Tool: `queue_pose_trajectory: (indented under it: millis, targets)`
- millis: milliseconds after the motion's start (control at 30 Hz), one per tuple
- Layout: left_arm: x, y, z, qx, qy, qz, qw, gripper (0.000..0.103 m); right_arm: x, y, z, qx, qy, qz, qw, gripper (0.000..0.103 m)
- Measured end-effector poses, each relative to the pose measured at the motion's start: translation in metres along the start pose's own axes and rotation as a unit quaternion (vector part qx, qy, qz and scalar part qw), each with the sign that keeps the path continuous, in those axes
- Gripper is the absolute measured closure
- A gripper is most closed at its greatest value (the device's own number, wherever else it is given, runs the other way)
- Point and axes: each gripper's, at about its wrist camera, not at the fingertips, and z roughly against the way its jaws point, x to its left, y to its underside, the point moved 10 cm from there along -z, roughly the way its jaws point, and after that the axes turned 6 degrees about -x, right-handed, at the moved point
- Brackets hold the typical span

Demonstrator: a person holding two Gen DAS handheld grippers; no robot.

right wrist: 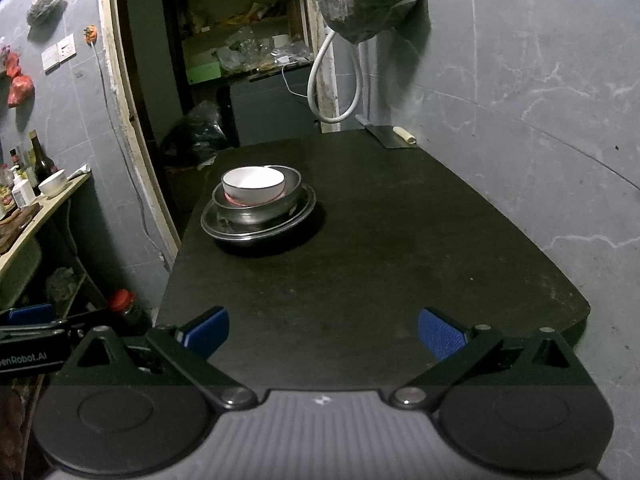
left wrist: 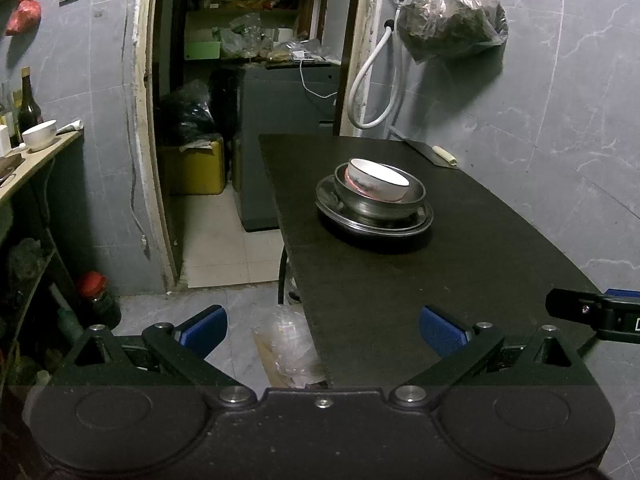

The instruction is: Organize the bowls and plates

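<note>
A white ceramic bowl (left wrist: 378, 181) (right wrist: 253, 185) sits nested in a steel bowl (left wrist: 380, 204) (right wrist: 256, 208), which rests on stacked steel plates (left wrist: 374, 222) (right wrist: 256, 226) on the dark table (left wrist: 440, 280) (right wrist: 380, 260). My left gripper (left wrist: 322, 330) is open and empty, held back over the table's near left edge. My right gripper (right wrist: 324, 332) is open and empty over the table's near end. The right gripper also shows at the right edge of the left wrist view (left wrist: 592, 312), and the left gripper at the left edge of the right wrist view (right wrist: 32, 328).
A cleaver (left wrist: 432, 152) (right wrist: 394, 136) lies at the table's far end by the wall. A side shelf on the left holds another white bowl (left wrist: 39, 134) (right wrist: 53, 182) and bottles (left wrist: 28, 104). A bag (left wrist: 452, 16) and a hose (left wrist: 376, 80) hang on the wall. A doorway (left wrist: 248, 120) is beyond.
</note>
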Motion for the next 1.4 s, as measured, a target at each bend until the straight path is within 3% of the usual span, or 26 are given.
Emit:
queue_pose_trajectory:
  millis: [1400]
  targets:
    - [-0.0104,0.0035,-0.0038,0.006,0.008,-0.005,0.9999,0.001,-0.0079,0.0004,-0.0043,0.006,-0.002,-0.002,1.000,0.000]
